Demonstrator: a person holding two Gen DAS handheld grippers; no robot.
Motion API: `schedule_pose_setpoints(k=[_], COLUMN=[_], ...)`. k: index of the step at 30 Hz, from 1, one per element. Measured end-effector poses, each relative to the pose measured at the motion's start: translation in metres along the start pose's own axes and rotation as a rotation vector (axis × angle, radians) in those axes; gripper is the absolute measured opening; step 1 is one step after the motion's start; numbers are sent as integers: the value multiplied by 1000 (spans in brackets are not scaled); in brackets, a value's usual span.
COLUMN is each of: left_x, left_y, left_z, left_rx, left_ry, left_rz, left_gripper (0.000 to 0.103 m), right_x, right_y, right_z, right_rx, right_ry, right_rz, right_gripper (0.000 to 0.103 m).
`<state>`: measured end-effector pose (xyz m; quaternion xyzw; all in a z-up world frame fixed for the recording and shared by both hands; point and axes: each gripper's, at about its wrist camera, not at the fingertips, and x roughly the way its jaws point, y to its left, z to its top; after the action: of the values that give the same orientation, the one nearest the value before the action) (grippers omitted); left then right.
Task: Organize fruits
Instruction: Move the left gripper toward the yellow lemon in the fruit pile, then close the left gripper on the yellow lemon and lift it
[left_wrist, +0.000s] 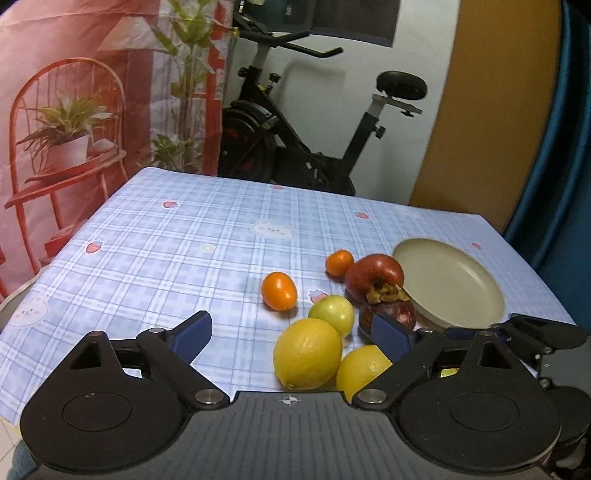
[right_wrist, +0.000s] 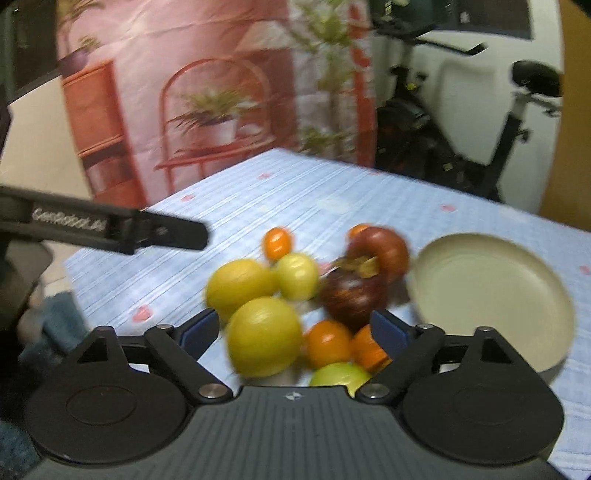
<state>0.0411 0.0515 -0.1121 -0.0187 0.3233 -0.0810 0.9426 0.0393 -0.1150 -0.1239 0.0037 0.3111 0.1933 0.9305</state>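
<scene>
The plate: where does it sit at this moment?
In both wrist views the plate lies empty on the checked tablecloth, at the right of the fruit pile, its rim right beside the red apple and the dark mangosteen.

Two lemons lie low in the left wrist view: a large lemon (left_wrist: 307, 353) at lower centre and a second lemon (left_wrist: 360, 371) to its right, partly hidden.

Small orange fruits number four. An oval one (left_wrist: 279, 290) and a rounder one (left_wrist: 339, 262) sit mid-frame in the left wrist view. Two more (right_wrist: 327, 343) (right_wrist: 367, 349) show at lower centre of the blurred right wrist view.

Green fruits: two, one mid-frame (left_wrist: 331, 314) and another (right_wrist: 338, 373) at the bottom of the right wrist view.

One red apple (left_wrist: 373, 275). One dark purple fruit (left_wrist: 402, 314) just below it. One pale plate (left_wrist: 452, 286) at right.
</scene>
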Motion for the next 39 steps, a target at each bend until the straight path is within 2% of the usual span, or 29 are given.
schedule_pose_setpoints(k=[2, 3, 5, 9, 11, 16, 18, 22, 29, 39], left_x=[-2, -4, -2, 0, 4, 15, 22, 34, 44, 54], left_y=[-3, -5, -9, -1, -2, -10, -12, -8, -8, -5], left_z=[-3, -5, -9, -12, -12, -17, -20, -24, -27, -29], left_rx=[19, 36, 70, 13, 7, 22, 19, -21, -51, -78], left_ry=[-13, -11, -1, 13, 32, 68, 91, 141, 167, 192], left_rz=[-24, -25, -20, -94, -138, -241, -258, -261, -293, -268], left_gripper=[92, 90, 76, 64, 53, 53, 53, 53, 53, 53], right_x=[4, 6, 10, 16, 20, 22, 24, 24, 27, 21], right_y=[7, 10, 14, 14, 15, 15, 16, 15, 17, 23], right_z=[-2, -3, -4, -6, -6, -6, -7, -8, -8, -8], right_rx=[-29, -48, -65, -57, -56, -54, -59, -63, -101, -131], right_ry=[18, 26, 34, 57, 71, 85, 89, 92, 68, 30], right_rz=[11, 11, 14, 41, 42, 39, 40, 46, 38, 86], right_gripper=[74, 72, 65, 59, 57, 57, 57, 57, 58, 58])
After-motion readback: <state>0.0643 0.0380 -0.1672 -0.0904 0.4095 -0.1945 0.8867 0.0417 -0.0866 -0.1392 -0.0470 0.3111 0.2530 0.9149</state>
